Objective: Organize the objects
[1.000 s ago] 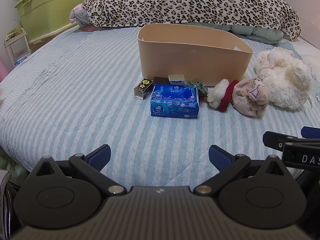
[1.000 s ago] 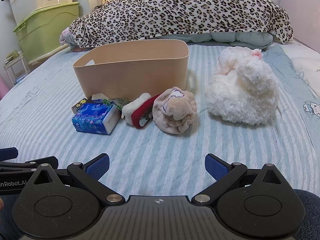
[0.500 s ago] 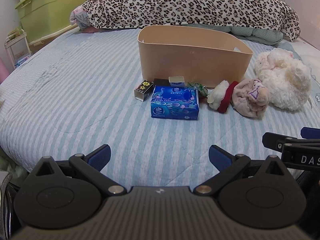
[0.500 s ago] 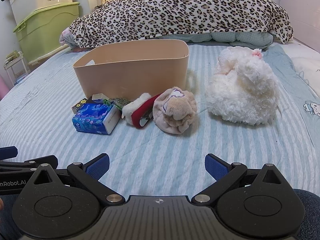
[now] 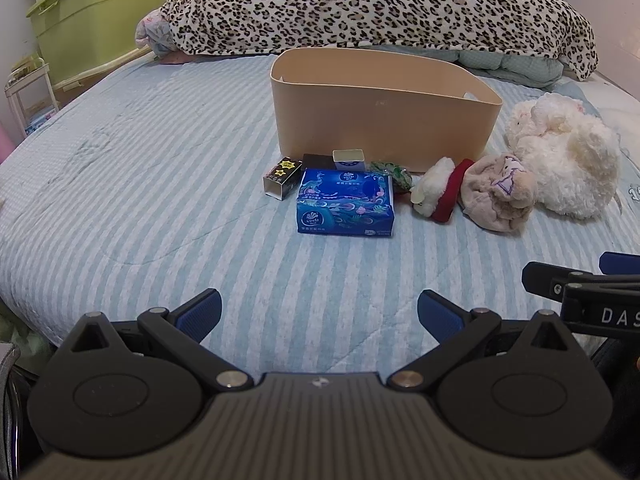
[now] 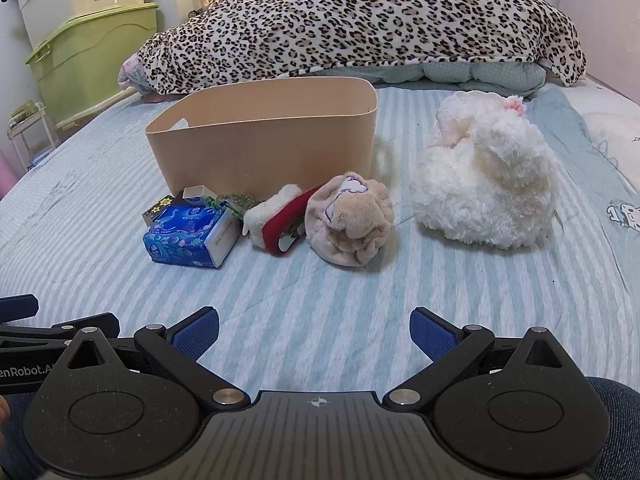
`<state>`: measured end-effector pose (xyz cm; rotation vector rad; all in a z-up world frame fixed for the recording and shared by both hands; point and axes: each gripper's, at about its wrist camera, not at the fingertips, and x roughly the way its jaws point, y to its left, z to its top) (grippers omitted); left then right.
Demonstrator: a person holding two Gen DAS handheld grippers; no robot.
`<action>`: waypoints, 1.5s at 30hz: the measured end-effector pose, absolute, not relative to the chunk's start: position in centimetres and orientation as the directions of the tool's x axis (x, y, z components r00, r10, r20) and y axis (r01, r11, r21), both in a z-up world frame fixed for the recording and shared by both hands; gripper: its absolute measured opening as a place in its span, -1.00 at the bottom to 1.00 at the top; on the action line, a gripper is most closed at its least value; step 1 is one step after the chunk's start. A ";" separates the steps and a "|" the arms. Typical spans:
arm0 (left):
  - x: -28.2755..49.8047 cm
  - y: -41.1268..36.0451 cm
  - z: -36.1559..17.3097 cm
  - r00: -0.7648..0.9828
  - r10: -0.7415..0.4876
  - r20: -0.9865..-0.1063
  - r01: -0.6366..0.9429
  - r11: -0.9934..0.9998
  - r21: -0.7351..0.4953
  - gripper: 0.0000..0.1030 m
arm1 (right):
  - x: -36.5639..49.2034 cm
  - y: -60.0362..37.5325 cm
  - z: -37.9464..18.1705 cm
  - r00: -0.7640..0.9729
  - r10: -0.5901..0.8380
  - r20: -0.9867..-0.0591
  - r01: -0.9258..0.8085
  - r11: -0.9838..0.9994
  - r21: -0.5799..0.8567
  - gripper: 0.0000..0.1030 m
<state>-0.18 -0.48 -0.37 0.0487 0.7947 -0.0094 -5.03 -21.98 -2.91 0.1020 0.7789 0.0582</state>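
Note:
A tan bin (image 5: 384,120) (image 6: 264,144) stands on the striped bed. In front of it lie a blue tissue pack (image 5: 346,208) (image 6: 190,236), a small black starred box (image 5: 282,178), a small white box (image 5: 349,159), a green wrapped item (image 5: 394,174), a white-and-red plush (image 5: 438,192) (image 6: 280,220), a beige plush (image 5: 498,192) (image 6: 348,220) and a big white plush (image 5: 564,156) (image 6: 484,184). My left gripper (image 5: 319,312) and right gripper (image 6: 314,330) are open and empty, hovering near the bed's front, well short of the objects.
A leopard-print blanket (image 5: 380,4) lies heaped across the back of the bed. Green storage boxes (image 5: 96,16) and a small white rack (image 5: 28,92) stand at the left. The right gripper's side shows in the left wrist view (image 5: 588,300).
The left gripper has drifted slightly, so the objects sit a little lower in its view. The right gripper's view is nearly unchanged. Both stay open.

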 end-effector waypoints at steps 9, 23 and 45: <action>-0.2 -0.6 -0.5 0.700 0.010 -0.714 0.030 0.999 0.044 1.00 | -5.0 -21.9 -3.0 0.707 0.090 -0.702 -0.020 0.994 0.108 1.00; 0.3 -0.8 -0.5 0.702 0.009 -0.712 0.036 0.998 0.049 1.00 | -4.6 -22.0 -2.9 0.698 0.102 -0.709 -0.026 0.993 0.118 1.00; 7.7 -0.6 -2.8 0.690 0.011 -0.724 0.025 0.999 0.039 1.00 | 1.3 -23.2 -1.9 0.727 0.103 -0.679 -0.066 0.995 0.081 1.00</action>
